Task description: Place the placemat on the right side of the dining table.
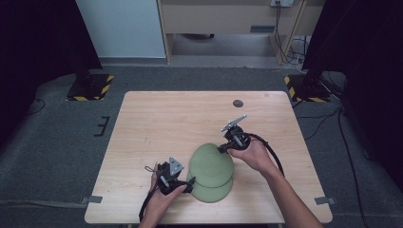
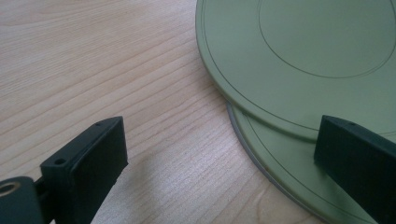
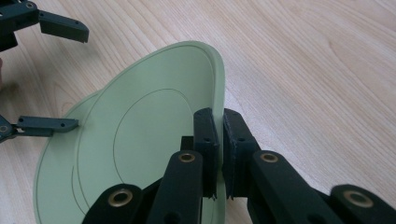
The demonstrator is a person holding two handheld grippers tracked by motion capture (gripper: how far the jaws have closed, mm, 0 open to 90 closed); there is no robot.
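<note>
No brand, label or writing can be read on anything here; the two green plates carry only thin ring lines. The upper plate is tilted, its far edge raised and its near edge resting on the lower plate, which lies flat on the wooden tabletop near its front edge; in the left gripper view the upper plate overlaps the lower one, whose pale rim meets the wood.

The right gripper has its jaws closed on the raised rim of the upper plate; the right gripper view shows the thin edge clamped between them. The right hand wraps the gripper from behind, forearm running in from the lower right, the grey plate on top of the gripper tipped up toward the far side.

The left gripper has its jaws spread wide and holds nothing; one jaw hangs over bare wood, the other over the rim of the lower plate; the left hand grips it low by the front edge, cable trailing back toward the person.

A small dark disc lies near the far edge of the tabletop, well apart from the plates.
</note>
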